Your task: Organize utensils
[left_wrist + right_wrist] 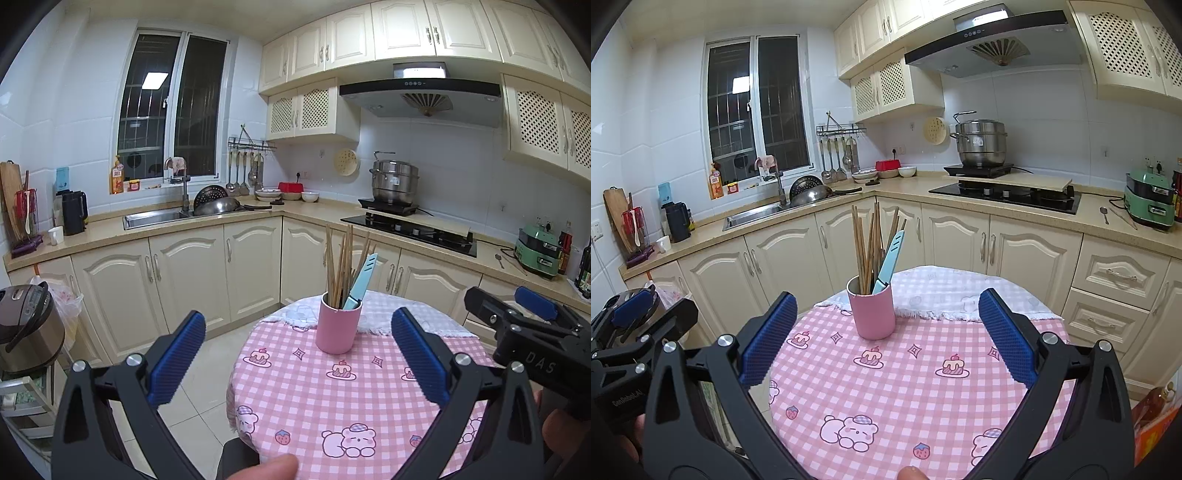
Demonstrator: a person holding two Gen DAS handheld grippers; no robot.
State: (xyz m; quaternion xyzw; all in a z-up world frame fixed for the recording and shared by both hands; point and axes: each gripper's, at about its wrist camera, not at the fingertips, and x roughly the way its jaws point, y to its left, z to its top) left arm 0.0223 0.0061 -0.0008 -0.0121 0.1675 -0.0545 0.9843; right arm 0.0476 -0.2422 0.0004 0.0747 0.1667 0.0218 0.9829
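Two grippers hover over a round worktop (325, 406) draped in a pink checked cloth printed with cakes, bears and strawberries. The left gripper (298, 354) has its jaws spread wide, nothing between its ribbed blue pads; the right gripper (888, 334) likewise stands with jaws spread and bare. Each wrist view catches the other tool at its edge: the left view shows the right gripper low on its right side, the right view shows the left one low on its left, with a fingertip at the bottom of each frame.

Ahead of both pairs of jaws, roughly centred between the pads and well apart from them, stands one pink cylindrical cup (871, 312), smooth and matte. It holds a bundle of wooden chopsticks (870, 247), too crowded to count exactly, and one pale blue sheathed knife (889, 260) leaning to the right.

Beyond the cup a white fringed cloth (956, 295) covers the far part of the worktop. Only the right view shows the two drawers (1115, 291) at far right; only the left view shows the brown rice cooker (27, 328) at near left.
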